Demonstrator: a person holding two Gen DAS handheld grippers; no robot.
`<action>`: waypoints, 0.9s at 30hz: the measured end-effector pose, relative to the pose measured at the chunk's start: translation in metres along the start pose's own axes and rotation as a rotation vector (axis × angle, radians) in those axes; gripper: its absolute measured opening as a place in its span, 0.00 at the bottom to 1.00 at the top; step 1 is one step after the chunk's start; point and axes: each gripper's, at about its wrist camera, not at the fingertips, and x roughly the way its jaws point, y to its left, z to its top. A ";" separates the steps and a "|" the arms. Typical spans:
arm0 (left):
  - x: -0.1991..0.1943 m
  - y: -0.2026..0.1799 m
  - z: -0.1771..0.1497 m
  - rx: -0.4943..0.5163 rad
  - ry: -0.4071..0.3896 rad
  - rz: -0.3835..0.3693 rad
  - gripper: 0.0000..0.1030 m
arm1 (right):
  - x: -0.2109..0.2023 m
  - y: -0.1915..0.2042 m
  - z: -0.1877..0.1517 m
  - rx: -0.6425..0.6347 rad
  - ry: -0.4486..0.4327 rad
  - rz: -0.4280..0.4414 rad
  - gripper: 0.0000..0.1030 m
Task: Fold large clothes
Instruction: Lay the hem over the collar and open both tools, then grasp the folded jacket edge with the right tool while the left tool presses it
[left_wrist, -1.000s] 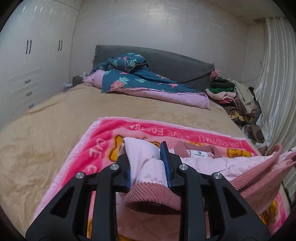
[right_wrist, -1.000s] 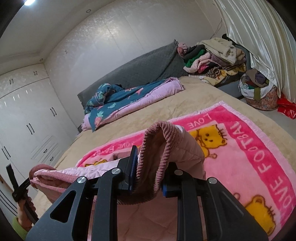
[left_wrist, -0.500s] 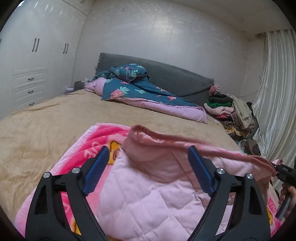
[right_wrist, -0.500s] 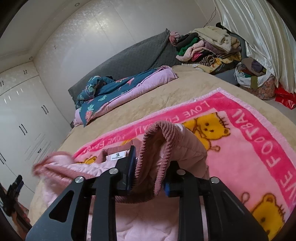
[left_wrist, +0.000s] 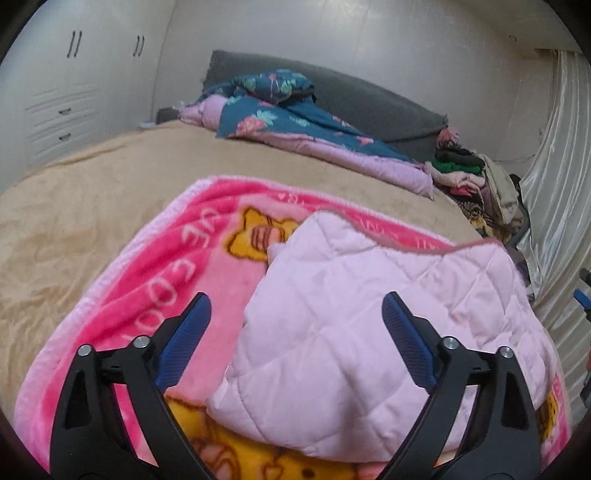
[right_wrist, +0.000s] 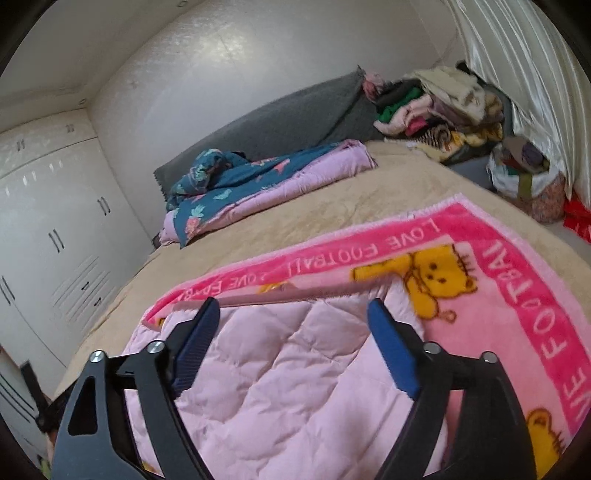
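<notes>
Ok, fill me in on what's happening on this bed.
A person with a handheld gripper in each hand is folding a pale pink quilted jacket on a pink bear blanket spread over the bed. The jacket lies folded over, resting on the blanket. The left gripper and the right gripper both hover above it, jaws wide open, holding nothing.

Home bedroom: bed (left_wrist: 110, 177), grey headboard (left_wrist: 369, 99), white wardrobe (right_wrist: 55, 236) (built-in drawers), clothes pile (right_wrist: 436, 107).

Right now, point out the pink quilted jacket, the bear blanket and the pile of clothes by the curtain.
pink quilted jacket (left_wrist: 354, 314), left wrist view, quilted middle panel.
bear blanket (right_wrist: 498, 295), right wrist view, pale pink area beside the bear.
pile of clothes (right_wrist: 436, 107), right wrist view, middle of the stack.
</notes>
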 end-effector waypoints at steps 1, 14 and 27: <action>0.004 0.002 -0.002 0.006 0.016 0.004 0.86 | -0.003 -0.001 -0.006 -0.017 0.001 -0.017 0.87; 0.039 0.027 -0.037 -0.075 0.180 -0.155 0.91 | 0.002 -0.057 -0.104 -0.078 0.225 -0.169 0.88; 0.040 -0.009 -0.035 0.024 0.126 -0.135 0.31 | 0.019 -0.037 -0.115 -0.148 0.174 -0.163 0.28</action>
